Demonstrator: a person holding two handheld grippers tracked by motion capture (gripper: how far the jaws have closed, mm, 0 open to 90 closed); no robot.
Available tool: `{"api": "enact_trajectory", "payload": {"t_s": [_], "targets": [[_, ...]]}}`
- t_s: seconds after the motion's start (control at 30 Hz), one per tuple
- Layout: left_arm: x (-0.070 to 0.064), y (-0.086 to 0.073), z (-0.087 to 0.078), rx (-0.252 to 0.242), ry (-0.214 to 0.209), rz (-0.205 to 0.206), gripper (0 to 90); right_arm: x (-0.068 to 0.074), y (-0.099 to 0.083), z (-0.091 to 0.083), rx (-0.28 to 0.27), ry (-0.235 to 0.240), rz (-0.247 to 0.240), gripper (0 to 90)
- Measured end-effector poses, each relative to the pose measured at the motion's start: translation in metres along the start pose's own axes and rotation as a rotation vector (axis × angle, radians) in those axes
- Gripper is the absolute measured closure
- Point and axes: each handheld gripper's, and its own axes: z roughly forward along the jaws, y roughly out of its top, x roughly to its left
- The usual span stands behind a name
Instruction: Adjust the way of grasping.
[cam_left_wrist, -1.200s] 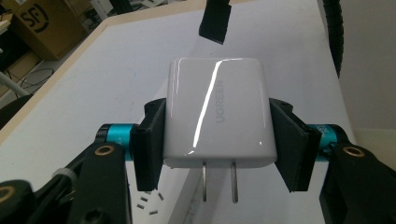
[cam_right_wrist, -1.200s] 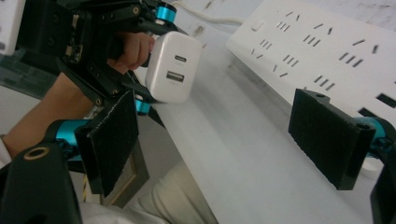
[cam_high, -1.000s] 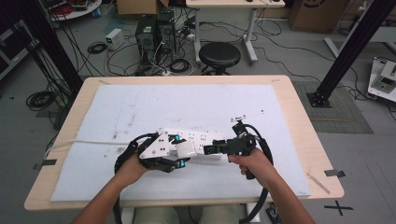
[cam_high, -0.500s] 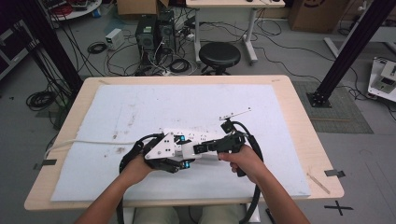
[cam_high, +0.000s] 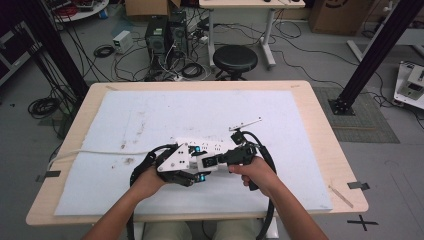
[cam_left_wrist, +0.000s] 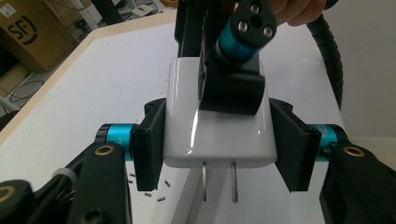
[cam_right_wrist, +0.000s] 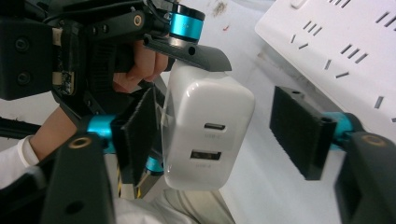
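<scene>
Left tongs (cam_left_wrist: 219, 154) clamped on white charger (cam_left_wrist: 217, 126) | right tongs (cam_right_wrist: 219, 135) apart, charger between them, touching one pad

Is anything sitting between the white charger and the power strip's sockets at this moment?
Nothing visible does. The white charger is held off the table between the two grippers, and the power strip lies beside it with its slotted face bare. The left gripper clamps the charger's sides; the right gripper stands open around it.
</scene>
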Motion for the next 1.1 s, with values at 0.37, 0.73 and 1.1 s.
{"api": "enact_trajectory", "payload": {"t_s": [0.37, 0.73, 1.1], "targets": [[0.0, -0.001, 0.004, 0.014, -0.003, -0.001, 42.5, -0.005, 0.0, 0.0, -0.005, 0.064, 0.032, 57.0], [0.004, -0.013, -0.002, 0.003, 0.017, -0.179, 21.2, -0.007, -0.007, -0.017, -0.075, -0.018, 0.017, 62.5], [0.014, -0.036, -0.023, -0.027, 0.122, -0.314, 21.2, -0.009, -0.022, -0.049, -0.179, -0.172, -0.107, 63.1]]}}
